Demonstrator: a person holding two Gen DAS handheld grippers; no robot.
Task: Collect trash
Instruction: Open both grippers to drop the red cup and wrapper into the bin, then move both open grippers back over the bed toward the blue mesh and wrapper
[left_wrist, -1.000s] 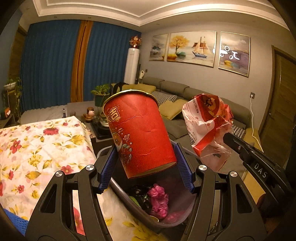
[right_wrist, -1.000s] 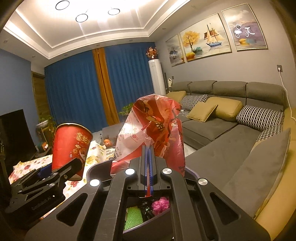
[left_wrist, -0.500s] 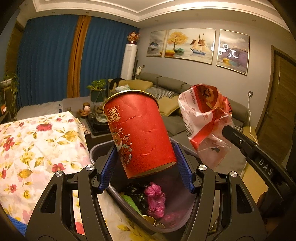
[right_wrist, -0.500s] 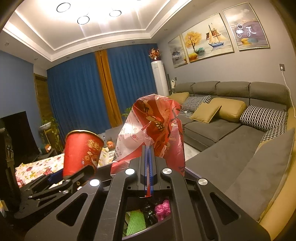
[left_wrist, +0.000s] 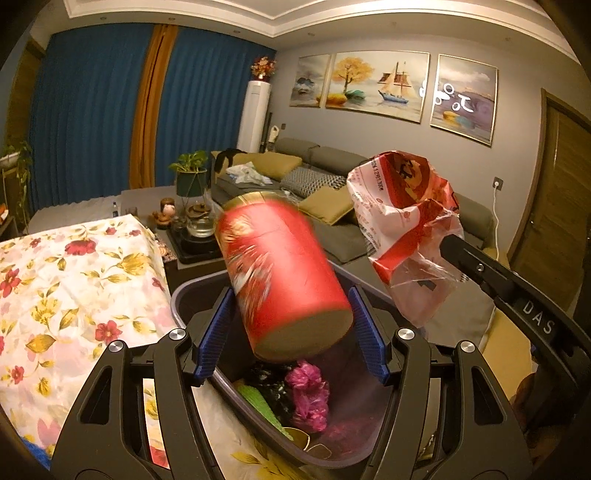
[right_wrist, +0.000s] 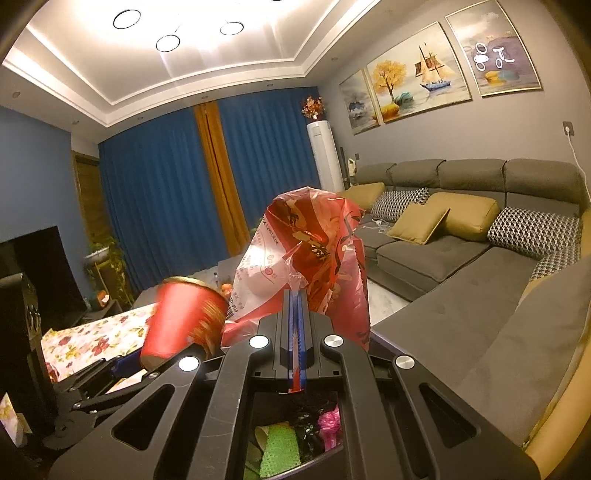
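Note:
A red paper cup is blurred and tilted between the blue pads of my left gripper, with gaps on both sides; the jaws stand open. It hangs over a dark trash bin holding pink, green and black trash. The cup also shows in the right wrist view. My right gripper is shut on a crumpled red and white plastic bag, held above the bin. The bag also shows in the left wrist view.
A floral tablecloth covers the table left of the bin. A grey sofa with yellow and patterned cushions runs along the right. A low tea table with a plant stands behind. Blue curtains hang at the back.
My left gripper's jaws have opened and the red cup has slipped loose, tipping and dropping toward the bin. Both grippers have shifted over the bin. The right gripper still holds the bag.

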